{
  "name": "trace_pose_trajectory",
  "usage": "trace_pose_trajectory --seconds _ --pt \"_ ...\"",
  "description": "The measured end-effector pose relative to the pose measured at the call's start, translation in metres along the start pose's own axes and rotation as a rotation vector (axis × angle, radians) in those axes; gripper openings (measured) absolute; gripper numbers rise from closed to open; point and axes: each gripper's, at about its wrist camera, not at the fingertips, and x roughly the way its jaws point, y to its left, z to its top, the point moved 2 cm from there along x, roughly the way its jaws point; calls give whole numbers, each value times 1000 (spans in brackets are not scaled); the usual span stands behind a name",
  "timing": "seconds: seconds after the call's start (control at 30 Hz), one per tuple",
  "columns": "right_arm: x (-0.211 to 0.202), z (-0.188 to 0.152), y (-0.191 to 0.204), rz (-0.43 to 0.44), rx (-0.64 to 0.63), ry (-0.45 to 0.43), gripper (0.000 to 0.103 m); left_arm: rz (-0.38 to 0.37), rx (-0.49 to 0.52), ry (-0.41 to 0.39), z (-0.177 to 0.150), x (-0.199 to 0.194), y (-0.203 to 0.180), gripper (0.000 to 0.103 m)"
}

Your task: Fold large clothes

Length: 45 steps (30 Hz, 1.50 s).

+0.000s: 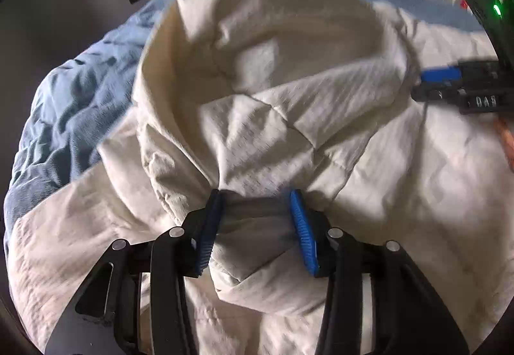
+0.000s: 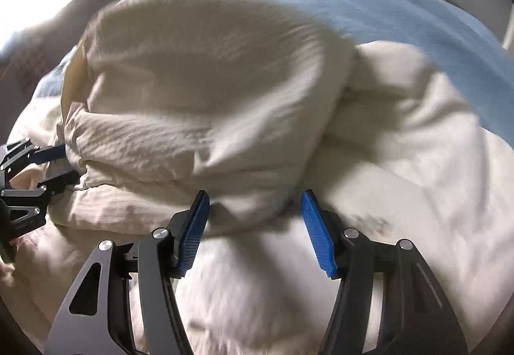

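I am holding a large cream garment [image 1: 273, 72] over a bed covered in a blue bedspread [image 1: 70, 91]. The garment is crumpled and sprawls across most of the bed, its bulk rising at 12 o'clock in both wrist views, with more of it spread flat beneath me at 6 o'clock.

My left hand-held gripper [image 1: 257, 229] has its blue pads [image 1: 302, 226] partly closed around a bunched fold of the cloth, which fills the gap between them; I judge that it is gripping. My right hand-held gripper [image 2: 253, 226] has its jaws fairly wide. A rounded hump of cloth sits between them at 12 o'clock, but blur keeps me from telling whether the pads actually pinch it.

In the left view, the right tool appears at 3 o'clock, at the edge of the garment. In the right view, the left tool appears at 9 o'clock, touching the cloth.

The step in hand seems to be lifting one portion and carrying it over the rest. To do it well, I should:
- make sure both tools hold the same edge, not a loose clump
- keep the two at equal height, pulled apart enough to draw the cloth taut
- lay the lifted part down evenly, so no wrinkles are trapped

The fabric looks soft and light, so it may slip or sag.
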Motion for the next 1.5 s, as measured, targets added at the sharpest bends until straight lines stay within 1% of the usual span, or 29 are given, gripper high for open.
trace_pose_trajectory --seconds 0.07,0.1,0.13,0.2,0.23,0.3,0.33,0.37,0.4,0.47,0.53,0.6,0.67,0.73,0.8,0.9,1.0,1.07,1.2,1.27,1.33,1.37,1.43,1.5 --pt "-32 -7 -1 -3 1 -46 61 -38 -56 -46 3 -26 5 45" --pt "-49 -12 -2 -19 -5 -70 70 -45 -65 -71 1 -41 3 51" --pt "-61 -16 -3 -32 -8 -87 80 -54 -77 -97 -1 -55 4 64" --pt "-98 -29 -7 -59 -6 -134 88 -91 -103 -117 -9 -75 4 78" --pt "-112 -37 -11 -71 -4 -148 92 -103 -113 -122 -17 -85 4 80" --pt "-143 -54 -25 -116 8 -163 94 -96 -103 -138 -29 -100 3 84" --pt "-151 -58 -31 -134 13 -166 94 -88 -97 -147 -35 -106 4 92" --pt "-163 -68 -42 -168 24 -164 95 -67 -92 -155 -44 -113 6 97" --pt "-173 -76 -53 -198 43 -161 95 -56 -96 -157 -51 -119 6 96" --pt "-190 -92 -78 -216 115 -160 95 -34 -134 -158 -59 -125 16 96" --pt "-207 -106 -108 -186 236 -156 95 -19 -208 -164 -64 -131 31 96" --pt "-217 -117 -134 -178 340 -152 95 -3 -261 -156 -71 -133 46 96" --pt "-220 -129 -160 -181 452 -118 95 15 -276 -138 -77 -129 52 96" --pt "-220 -136 -173 -175 510 -115 96 22 -301 -115 -85 -123 57 96" --pt "-217 -142 -184 -142 560 -125 96 11 -330 -89 -90 -114 60 96" --pt "-204 -142 -191 -95 597 -116 95 26 -349 -64 -93 -107 65 96" --pt "-188 -141 -202 0 665 -125 95 43 -329 -66 -92 -106 62 96" --pt "-179 -140 -208 20 707 -122 96 57 -306 -67 -91 -106 57 96" --pt "-163 -135 -217 31 735 -93 97 86 -235 -64 -87 -102 44 96" --pt "-162 -133 -219 26 746 -88 97 82 -217 -53 -86 -98 41 96" --pt "-174 -129 -212 9 717 -112 97 77 -214 -38 -86 -94 40 96" --pt "-182 -125 -201 13 681 -132 97 76 -215 -33 -86 -93 41 96" --pt "-189 -114 -179 49 601 -162 97 74 -220 -34 -86 -93 41 96" --pt "-183 -105 -167 90 571 -142 97 72 -225 -34 -86 -93 41 96"
